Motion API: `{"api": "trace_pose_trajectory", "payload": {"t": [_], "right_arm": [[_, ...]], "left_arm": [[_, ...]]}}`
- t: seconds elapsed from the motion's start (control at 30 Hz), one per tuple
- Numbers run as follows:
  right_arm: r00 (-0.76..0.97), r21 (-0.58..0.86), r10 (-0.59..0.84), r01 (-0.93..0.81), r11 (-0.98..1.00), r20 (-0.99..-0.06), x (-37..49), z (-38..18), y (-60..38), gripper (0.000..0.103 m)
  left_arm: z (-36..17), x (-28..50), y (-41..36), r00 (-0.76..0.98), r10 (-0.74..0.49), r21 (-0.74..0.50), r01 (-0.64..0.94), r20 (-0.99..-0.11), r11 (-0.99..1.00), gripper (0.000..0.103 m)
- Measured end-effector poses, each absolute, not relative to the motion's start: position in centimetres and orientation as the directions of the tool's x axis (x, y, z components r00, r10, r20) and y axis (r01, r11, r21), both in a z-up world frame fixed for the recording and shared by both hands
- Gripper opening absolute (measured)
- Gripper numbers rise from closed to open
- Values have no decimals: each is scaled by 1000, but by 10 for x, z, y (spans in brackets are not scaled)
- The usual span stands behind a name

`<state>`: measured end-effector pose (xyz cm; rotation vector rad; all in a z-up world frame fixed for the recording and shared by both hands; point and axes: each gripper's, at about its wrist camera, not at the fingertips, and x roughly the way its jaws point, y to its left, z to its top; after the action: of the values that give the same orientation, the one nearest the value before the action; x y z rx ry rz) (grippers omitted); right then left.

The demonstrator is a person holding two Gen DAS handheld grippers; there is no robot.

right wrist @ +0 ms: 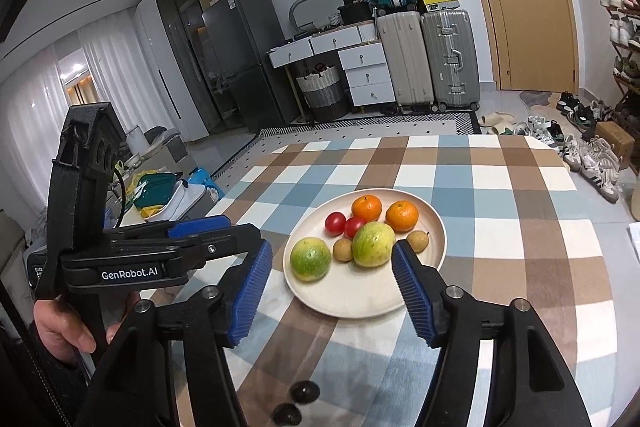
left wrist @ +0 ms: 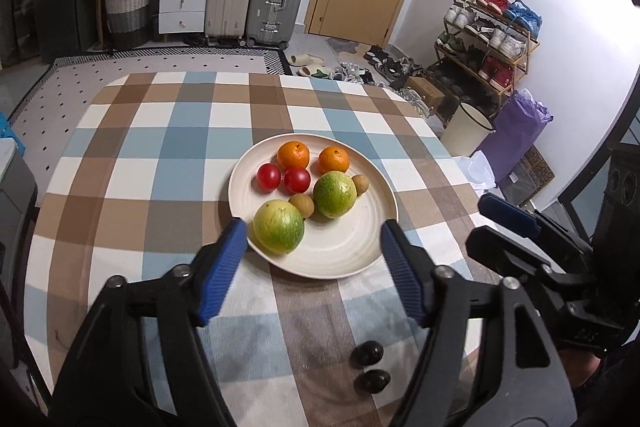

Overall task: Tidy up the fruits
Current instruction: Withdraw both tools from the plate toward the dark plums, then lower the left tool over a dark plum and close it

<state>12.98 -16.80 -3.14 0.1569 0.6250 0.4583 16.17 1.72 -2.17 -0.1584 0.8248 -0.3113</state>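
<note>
A cream plate (left wrist: 352,247) (right wrist: 360,295) on the checked tablecloth holds two mandarins (left wrist: 294,155) (right wrist: 367,207), two red tomatoes (left wrist: 268,177) (right wrist: 335,222), two green-yellow round fruits (left wrist: 279,226) (right wrist: 310,259) and two small brown fruits (left wrist: 302,205) (right wrist: 343,249). Two small dark fruits (left wrist: 367,352) (right wrist: 305,392) lie on the cloth, near of the plate. My left gripper (left wrist: 314,247) is open and empty above the plate's near edge. My right gripper (right wrist: 332,267) is open and empty, also above the plate's near edge. Each gripper shows in the other's view.
The table (left wrist: 160,163) stands in a room with suitcases (left wrist: 276,3), a drawer unit (left wrist: 182,1), a shoe rack (left wrist: 488,39) and a white bin (left wrist: 466,131) at right. A fridge (right wrist: 244,59) stands at the back left.
</note>
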Motion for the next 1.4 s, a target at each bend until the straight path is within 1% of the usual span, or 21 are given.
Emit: {"api": "trace_pose_trajectory", "payload": {"t": [0.07,0.13,0.23,0.3,0.43,0.5,0.53,0.57,0.6,0.73,1.07,1.27,1.4], "right_arm": [[722,272,453,-363,891,-523,123,-31,-169,71],[724,274,454,-362,891,-519,116,-30,-170,71],[733,269,446,-357,895,-513,104,-29,-172,74],[745,263,435,-347,900,-506,96,-29,-173,79],[751,276,439,-344,898,-494,84,-30,-178,81],[754,276,436,-340,899,-491,77,-31,-179,85],[756,275,434,-339,900,-490,73,-31,-180,85],[757,274,433,-339,900,-489,69,-32,-180,85],[758,271,432,-338,901,-489,65,-32,-180,85],[768,259,412,-323,910,-490,49,-36,-181,89],[772,258,397,-306,916,-495,17,-45,-187,89],[763,262,391,-294,919,-515,6,-54,-187,89],[761,253,384,-291,923,-524,1,-59,-188,89]], "left_arm": [[-20,154,17,644,-328,-253,209,-691,944,78],[-19,147,16,651,-321,-246,208,-688,947,81],[-21,133,14,659,-291,-221,189,-694,957,82],[-23,127,13,657,-296,-229,188,-694,955,83],[-31,104,8,650,-293,-225,189,-701,956,87],[-34,93,5,653,-296,-221,196,-698,955,88],[-35,88,3,656,-293,-217,197,-695,956,91],[-36,83,2,660,-289,-212,196,-693,957,98],[-38,77,1,663,-284,-206,196,-693,959,101],[-44,58,-3,668,-273,-186,201,-693,962,102],[-69,32,-16,657,-240,-143,199,-715,969,102],[-86,32,-22,635,-235,-141,195,-736,970,102],[-94,35,-28,625,-220,-120,198,-749,973,102]]}}
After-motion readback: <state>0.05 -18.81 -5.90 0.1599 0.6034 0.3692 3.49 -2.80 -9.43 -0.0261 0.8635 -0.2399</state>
